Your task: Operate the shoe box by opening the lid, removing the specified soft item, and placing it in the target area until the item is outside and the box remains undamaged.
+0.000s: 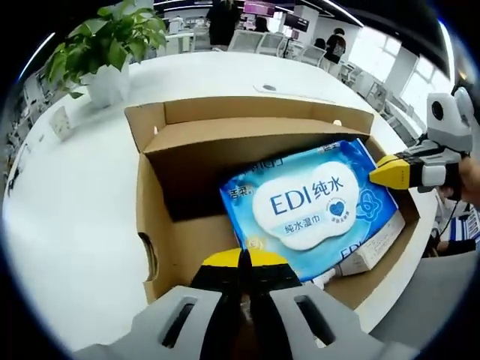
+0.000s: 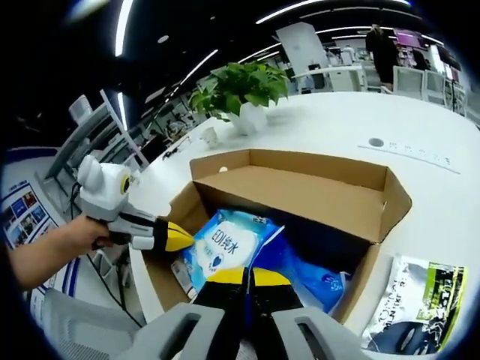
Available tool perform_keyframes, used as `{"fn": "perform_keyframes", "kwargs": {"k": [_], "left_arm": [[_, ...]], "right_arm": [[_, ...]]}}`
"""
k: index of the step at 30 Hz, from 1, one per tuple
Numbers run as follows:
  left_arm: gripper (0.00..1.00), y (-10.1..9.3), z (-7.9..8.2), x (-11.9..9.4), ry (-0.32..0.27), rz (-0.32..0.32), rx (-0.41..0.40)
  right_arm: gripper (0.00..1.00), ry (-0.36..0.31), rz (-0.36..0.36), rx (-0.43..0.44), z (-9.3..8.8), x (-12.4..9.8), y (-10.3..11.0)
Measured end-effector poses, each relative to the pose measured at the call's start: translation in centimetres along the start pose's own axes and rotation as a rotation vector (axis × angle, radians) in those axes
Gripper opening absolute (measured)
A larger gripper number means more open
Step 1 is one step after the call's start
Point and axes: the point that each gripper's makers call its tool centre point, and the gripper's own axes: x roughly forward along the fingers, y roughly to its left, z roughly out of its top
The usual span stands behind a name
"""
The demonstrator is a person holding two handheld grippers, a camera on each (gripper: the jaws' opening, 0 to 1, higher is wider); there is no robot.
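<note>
Cardboard shoe box [image 1: 152, 225] sat open on a white table [image 1: 67, 225], its lid flap [image 1: 255, 111] folded back on the side farthest from the left tongs [image 1: 240, 259]. A blue and white pack of wipes [image 1: 307, 202], the soft item, lay tilted inside the box, just beyond the left tongs' yellow tips. Those tips were pressed together over the pack's nearest edge and appeared to pinch it. The right tongs [image 1: 377, 173] reached in from the far right and were also closed, nipping the pack's right-hand edge.

From the right gripper view, the pack rose slantwise directly ahead of the right tongs' own closed tips. A second blue pack [image 2: 307, 281] lay beneath it, to the right of those tips. A dark printed packet [image 2: 416, 304] rested on the table outside the box, well right of the right tongs. A potted plant [image 1: 105, 45] stood far beyond the box.

The pack was not yet out, so the lift was probably under way. Both grips held only thin edges of slick wrapping, so one could slip and drop the pack back inside. If the two tongs pulled apart, the wrapping could tear. A pack dragged low across the box wall nearest the left tongs could crease or rip the cardboard.
</note>
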Motion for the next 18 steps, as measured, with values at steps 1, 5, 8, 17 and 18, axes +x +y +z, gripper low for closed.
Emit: {"fn": "perform_keyframes", "kwargs": {"k": [1, 5, 8, 17, 18], "left_arm": [[0.00, 0.0, 0.1, -0.2, -0.004, -0.001, 0.001], [0.00, 0.1, 0.5, -0.9, -0.028, -0.003, -0.003], [0.00, 0.0, 0.9, -1.4, -0.048, -0.006, -0.001], [0.00, -0.9, 1.9, -2.7, -0.098, -0.028, -0.013], [0.00, -1.0, 2.0, -2.8, -0.100, -0.031, -0.015]], "right_arm": [[0.00, -0.001, 0.002, 0.004, 0.0, 0.0, 0.0], [0.00, -0.006, 0.011, 0.011, 0.1, -0.3, 0.2], [0.00, -0.010, 0.017, 0.015, 0.1, -0.5, 0.4], [0.00, -0.027, 0.029, 0.038, 0.7, -1.5, 0.1], [0.00, -0.027, 0.030, 0.039, 0.7, -1.6, 0.0]]}}
